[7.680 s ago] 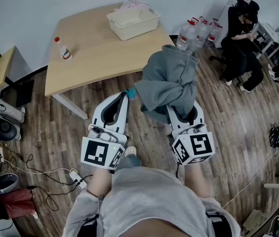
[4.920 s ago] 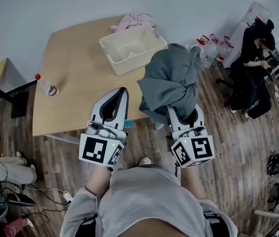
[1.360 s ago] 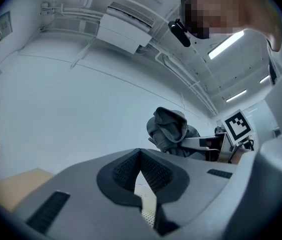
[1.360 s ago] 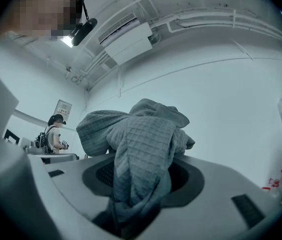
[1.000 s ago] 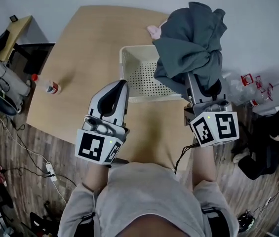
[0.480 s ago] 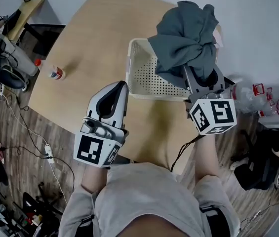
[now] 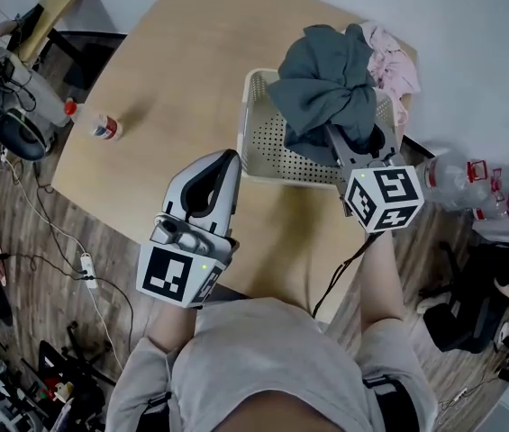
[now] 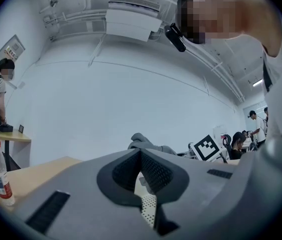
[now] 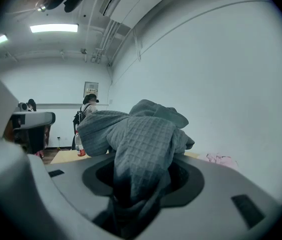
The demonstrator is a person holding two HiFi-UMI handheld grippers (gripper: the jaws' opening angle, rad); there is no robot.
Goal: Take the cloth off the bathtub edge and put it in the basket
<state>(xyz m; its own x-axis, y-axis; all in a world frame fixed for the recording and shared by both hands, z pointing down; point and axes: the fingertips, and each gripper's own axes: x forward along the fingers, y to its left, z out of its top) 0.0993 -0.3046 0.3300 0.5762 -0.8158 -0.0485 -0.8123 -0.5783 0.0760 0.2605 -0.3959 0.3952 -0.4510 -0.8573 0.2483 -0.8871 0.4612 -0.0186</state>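
Room: wood-plank floor around a pale wooden counter (image 7: 173,70), with a plain grey wall beyond it at 12 o'clock.
Basket: the white perforated basket (image 7: 261,142) sits toward the counter's 3 o'clock edge, mouth up and easy to reach from the near side.
Cloth: the grey waffle-weave cloth (image 7: 326,84) is bunched into a loose, heavy bundle of folds. It hangs over the basket's mouth with its lower folds inside the rim. Whether it touches the bottom I cannot tell.
Right claw: the right claw (image 7: 351,147), at the basket's 5 o'clock, is clamped on a thick fold of the cloth. The bulk keeps its jaws wide. It tips slightly down, probably to lower the bundle in before letting go.
Left claw: the left claw (image 7: 227,157) is closed on nothing. It is parked over bare counter at the basket's 7 o'clock, likely to keep the mouth clear.
Pink fabric: the pink fabric (image 7: 391,61) lies crumpled just beside the basket at 1 o'clock.
Bottle: the bottle (image 7: 101,127) stands at the counter's 9 o'clock, well apart.
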